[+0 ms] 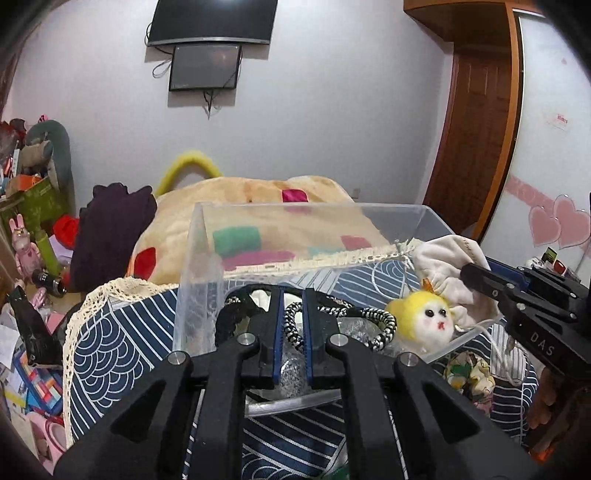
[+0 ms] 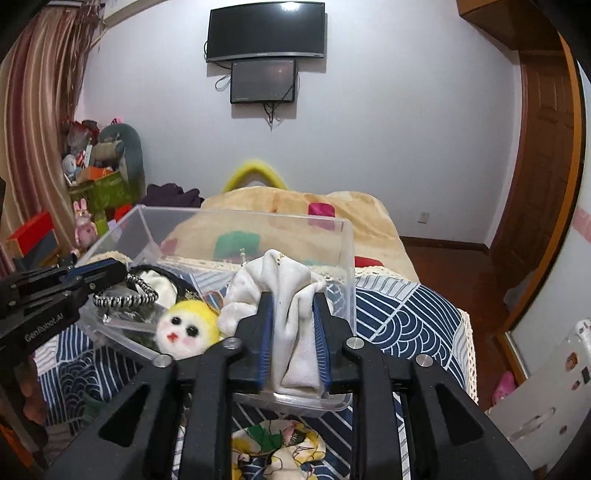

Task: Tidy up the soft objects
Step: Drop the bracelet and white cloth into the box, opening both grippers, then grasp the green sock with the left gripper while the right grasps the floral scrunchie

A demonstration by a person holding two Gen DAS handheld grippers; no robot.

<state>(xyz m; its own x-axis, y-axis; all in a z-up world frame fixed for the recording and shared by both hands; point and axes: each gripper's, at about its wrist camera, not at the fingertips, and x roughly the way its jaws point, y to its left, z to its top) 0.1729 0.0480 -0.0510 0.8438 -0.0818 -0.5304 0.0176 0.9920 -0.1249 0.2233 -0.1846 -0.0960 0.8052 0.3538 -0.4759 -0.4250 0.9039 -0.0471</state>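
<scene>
The left gripper (image 1: pixel 293 314) was seen nearly closed, its blue pads pinching a braided black-and-white cord (image 1: pixel 373 319) inside the clear plastic bin (image 1: pixel 207 236). A fuzzy yellow doll (image 2: pixel 188 325) lay beside it. A limp white cloth (image 2: pixel 295 295) was clamped in the right gripper (image 2: pixel 293 328) over the bin.

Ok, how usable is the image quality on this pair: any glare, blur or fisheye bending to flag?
Left wrist: strong barrel bending, dark corner vignette, glare on the television; the clear plastic box wall blurs what lies behind it. Right wrist: same bending at the door frame, a small highlight on the television; the white cloth in the right claw is sharp.
</scene>
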